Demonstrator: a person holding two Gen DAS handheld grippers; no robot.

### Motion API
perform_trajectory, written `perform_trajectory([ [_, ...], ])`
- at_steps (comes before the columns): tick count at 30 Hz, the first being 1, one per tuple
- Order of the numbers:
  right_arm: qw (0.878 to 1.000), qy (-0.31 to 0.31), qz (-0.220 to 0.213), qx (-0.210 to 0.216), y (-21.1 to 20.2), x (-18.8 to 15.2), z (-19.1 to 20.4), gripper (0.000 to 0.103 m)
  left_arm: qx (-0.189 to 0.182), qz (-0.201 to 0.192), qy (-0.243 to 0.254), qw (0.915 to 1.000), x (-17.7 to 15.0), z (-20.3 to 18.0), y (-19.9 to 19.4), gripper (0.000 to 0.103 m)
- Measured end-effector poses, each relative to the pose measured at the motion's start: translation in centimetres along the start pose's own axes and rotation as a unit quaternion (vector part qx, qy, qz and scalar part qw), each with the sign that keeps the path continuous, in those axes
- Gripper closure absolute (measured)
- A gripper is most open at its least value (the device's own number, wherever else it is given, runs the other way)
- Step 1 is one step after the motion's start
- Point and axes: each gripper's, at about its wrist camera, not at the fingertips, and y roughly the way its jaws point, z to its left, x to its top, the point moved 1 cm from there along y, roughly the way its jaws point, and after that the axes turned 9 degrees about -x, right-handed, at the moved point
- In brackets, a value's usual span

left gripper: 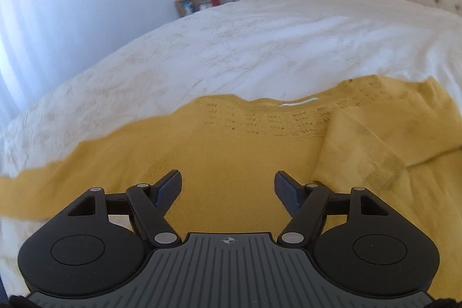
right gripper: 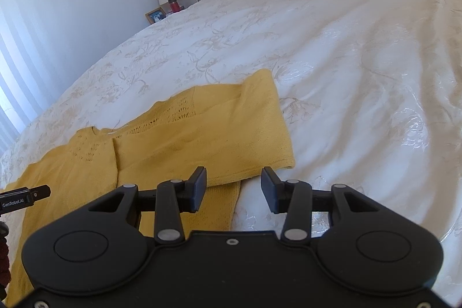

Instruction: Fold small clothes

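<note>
We have the yellow knit sweater (left gripper: 231,152) lying flat on the white bedspread (left gripper: 260,48), and on its left side the sleeve (left gripper: 43,186) trails out unfolded, so that half looks not yet done; our left gripper (left gripper: 228,186) hangs over the body of the garment with its jaws well apart and nothing between them. Further right, the other sleeve (right gripper: 202,140) lies folded in across the chest, which we judge the first fold made, and our right gripper (right gripper: 234,186) sits at the sweater's right edge, jaws about half open and empty
</note>
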Motion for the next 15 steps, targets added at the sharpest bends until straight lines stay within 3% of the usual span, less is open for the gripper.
perform_trajectory([
  [3, 1.000, -0.005, 0.003, 0.001, 0.2, -0.2, 0.3, 0.051, -0.017, -0.035, 0.124, 0.9916, -0.5, -4.4, -1.2, 0.033],
  [7, 1.000, -0.016, 0.005, 0.005, 0.1, -0.5, 0.9, 0.051, -0.048, -0.041, 0.216, 0.9744, -1.5, -9.0, -0.7, 0.034],
  [10, 1.000, -0.017, 0.004, 0.007, 0.0, -0.6, 1.0, 0.051, -0.057, -0.015, 0.254, 0.9655, -2.2, -11.0, 0.8, 0.047],
  [12, 1.000, -0.013, 0.003, 0.008, 0.0, -0.5, 0.8, 0.051, -0.058, 0.009, 0.256, 0.9648, -2.2, -11.5, 2.0, 0.061],
  [15, 1.000, -0.007, 0.001, 0.009, -0.1, -0.4, 0.6, 0.051, -0.049, 0.022, 0.251, 0.9664, -1.9, -11.4, 3.2, 0.065],
])
